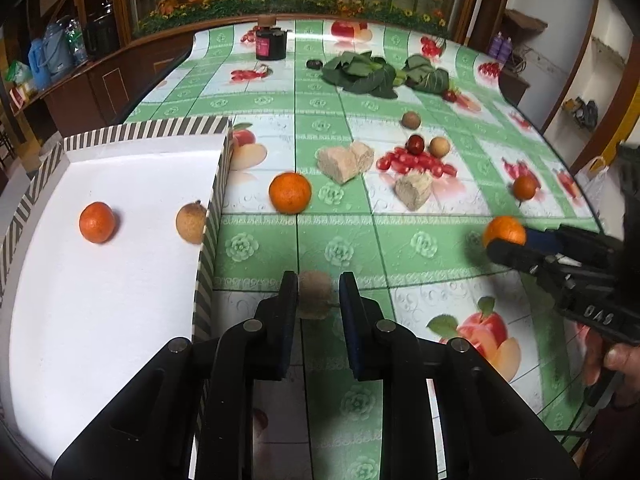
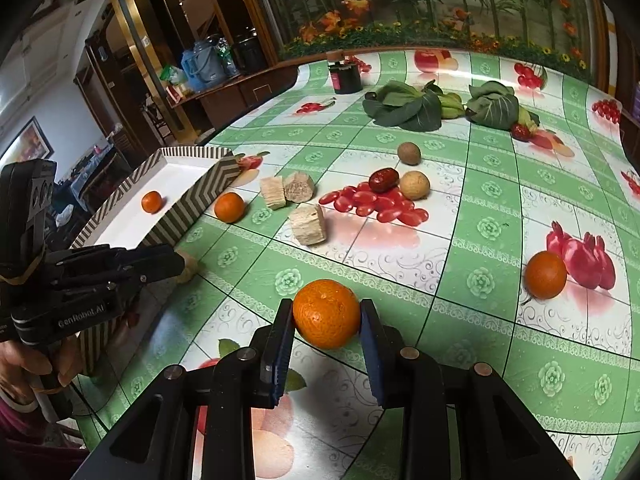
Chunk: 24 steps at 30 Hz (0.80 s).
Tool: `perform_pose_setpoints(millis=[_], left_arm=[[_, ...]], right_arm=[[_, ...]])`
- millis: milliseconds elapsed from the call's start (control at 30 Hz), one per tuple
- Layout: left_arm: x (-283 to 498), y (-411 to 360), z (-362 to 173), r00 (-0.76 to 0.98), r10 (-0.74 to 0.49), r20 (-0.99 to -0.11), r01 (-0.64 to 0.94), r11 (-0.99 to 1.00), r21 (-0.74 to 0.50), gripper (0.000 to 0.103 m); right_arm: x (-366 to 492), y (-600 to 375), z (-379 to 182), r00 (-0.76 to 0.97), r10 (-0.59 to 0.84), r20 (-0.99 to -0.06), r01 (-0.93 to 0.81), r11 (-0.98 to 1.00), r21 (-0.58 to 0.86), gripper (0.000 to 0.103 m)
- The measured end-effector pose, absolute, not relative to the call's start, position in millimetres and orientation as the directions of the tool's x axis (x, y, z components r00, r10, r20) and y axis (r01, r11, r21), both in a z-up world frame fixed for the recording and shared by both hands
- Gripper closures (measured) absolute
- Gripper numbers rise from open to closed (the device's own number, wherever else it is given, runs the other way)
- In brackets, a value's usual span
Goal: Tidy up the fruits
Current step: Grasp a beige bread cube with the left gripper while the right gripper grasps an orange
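Observation:
My left gripper [image 1: 318, 294] is shut on a tan longan [image 1: 315, 295], just right of the striped white tray [image 1: 120, 168]. The tray holds a tangerine [image 1: 97, 222] and a longan [image 1: 191, 224]. My right gripper [image 2: 326, 320] is shut on a tangerine [image 2: 326, 314] above the tablecloth; it also shows in the left wrist view [image 1: 504, 231]. Loose tangerines lie beside the tray [image 1: 290, 193] and at the right [image 2: 545, 275]. Two longans [image 2: 415, 185] [image 2: 409, 153] and a red jujube [image 2: 384, 179] lie mid-table.
Three beige cake chunks [image 2: 307, 224] sit mid-table. Leafy greens [image 2: 404, 106] and a dark jar [image 2: 345, 76] stand at the far end. The cloth carries printed fruit pictures. A wooden cabinet runs along the table's left side.

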State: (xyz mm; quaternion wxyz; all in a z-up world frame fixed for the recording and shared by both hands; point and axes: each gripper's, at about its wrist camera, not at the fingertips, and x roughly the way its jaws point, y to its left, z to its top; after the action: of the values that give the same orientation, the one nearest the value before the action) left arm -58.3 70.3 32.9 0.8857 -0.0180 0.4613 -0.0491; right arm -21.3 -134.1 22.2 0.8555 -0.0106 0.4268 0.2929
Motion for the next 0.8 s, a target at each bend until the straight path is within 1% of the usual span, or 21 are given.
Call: perform_pose_setpoints(millis=[133, 333, 400, 500, 533, 800], left_arm=[[-60.2, 68.5, 30.8, 0.567, -0.086, -0.819, 0.066, 0.996, -0.059, 0.082], [-57.3, 65.0, 14.3, 0.513, -0.076, -0.855, 0.070, 0.997, -0.046, 0.082], [-55.9, 66.8, 15.8, 0.523, -0.079, -0.849, 0.059, 0.997, -0.057, 0.082], [-53.9, 71.1, 18.0, 0.536, -0.122, -0.835, 0.059, 0.993, -0.107, 0.082], [-54.0, 71.1, 18.8, 0.541, -0.121, -0.832, 0.060, 0.993, -0.105, 0.084], [-63.0, 74.7, 35.6, 0.585, -0.128, -0.800, 0.062, 0.992, -0.113, 0.084]], right_arm=[[-21.3, -135.8, 22.8, 0.464, 0.497, -0.733, -0.502, 0.829, 0.244, 0.072], [-20.1, -137.9, 21.1, 0.459, 0.496, -0.737, -0.494, 0.832, 0.253, 0.072], [-19.4, -138.3, 20.5, 0.458, 0.497, -0.737, -0.494, 0.832, 0.253, 0.071], [-19.4, -138.2, 20.3, 0.457, 0.497, -0.737, -0.496, 0.831, 0.253, 0.071], [-20.3, -137.7, 20.3, 0.456, 0.499, -0.737, -0.499, 0.829, 0.253, 0.071], [-23.5, -127.7, 26.4, 0.445, 0.521, -0.728, -0.530, 0.809, 0.255, 0.072]])
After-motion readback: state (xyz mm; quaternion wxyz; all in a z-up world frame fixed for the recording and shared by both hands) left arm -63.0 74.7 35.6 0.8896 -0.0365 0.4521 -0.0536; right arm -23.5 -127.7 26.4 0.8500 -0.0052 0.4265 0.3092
